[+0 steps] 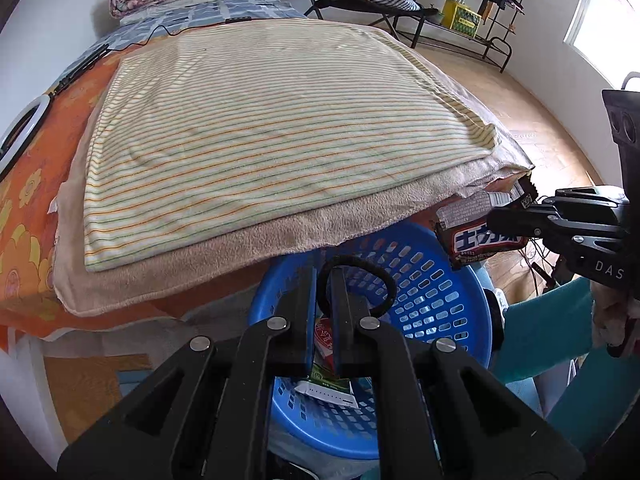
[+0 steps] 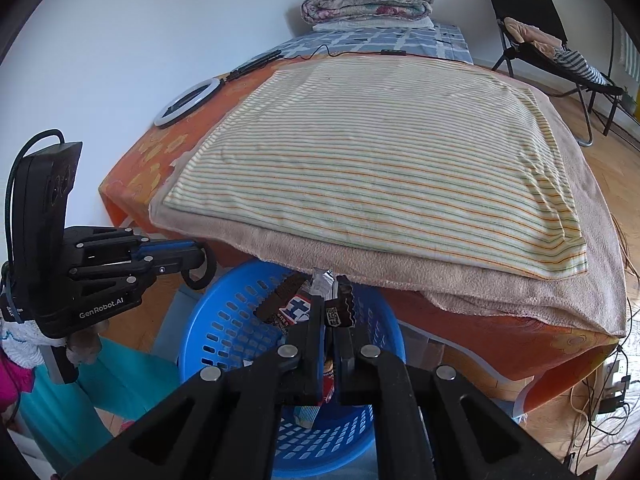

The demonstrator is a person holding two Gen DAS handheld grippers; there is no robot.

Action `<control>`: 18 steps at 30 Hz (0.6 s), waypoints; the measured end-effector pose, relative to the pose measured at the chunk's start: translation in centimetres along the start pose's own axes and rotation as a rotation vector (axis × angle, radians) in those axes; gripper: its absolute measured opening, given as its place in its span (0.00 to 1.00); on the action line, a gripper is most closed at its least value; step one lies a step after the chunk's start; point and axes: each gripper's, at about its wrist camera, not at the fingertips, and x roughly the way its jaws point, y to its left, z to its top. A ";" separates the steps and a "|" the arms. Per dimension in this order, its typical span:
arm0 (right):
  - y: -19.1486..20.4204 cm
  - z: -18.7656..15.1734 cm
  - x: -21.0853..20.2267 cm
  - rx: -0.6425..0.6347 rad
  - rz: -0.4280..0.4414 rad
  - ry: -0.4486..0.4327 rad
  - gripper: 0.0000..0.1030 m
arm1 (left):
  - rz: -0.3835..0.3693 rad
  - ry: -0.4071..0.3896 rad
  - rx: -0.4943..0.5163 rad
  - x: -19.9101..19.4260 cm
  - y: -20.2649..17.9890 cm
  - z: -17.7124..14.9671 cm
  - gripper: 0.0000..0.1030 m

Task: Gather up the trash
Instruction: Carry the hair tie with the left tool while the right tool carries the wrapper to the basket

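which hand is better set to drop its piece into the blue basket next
Both are loaded, but the left gripper, pinching the black hair tie, sits squarely over the blue basket. The right gripper holds the snack wrapper nearer the rim. Likely left.

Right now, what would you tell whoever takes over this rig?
Left tool: shut on a black hair tie, held over the blue basket.
Right tool: shut on a dark snack wrapper, also above the basket, beside the bed edge.
Done: some packets already lie in the basket.
Left: release both items into it. The striped blanket shows no more trash.
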 end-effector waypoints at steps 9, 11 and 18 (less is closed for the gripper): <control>0.1 -1.8 1.4 0.005 0.011 0.051 0.01 | -0.004 0.052 -0.003 1.5 0.0 -1.3 0.04; 0.1 -2.1 1.7 0.010 0.009 0.059 0.01 | -0.006 0.063 -0.006 1.8 0.0 -1.5 0.04; -0.3 -2.8 3.0 0.034 0.012 0.096 0.02 | -0.009 0.097 -0.006 2.8 -0.1 -2.2 0.04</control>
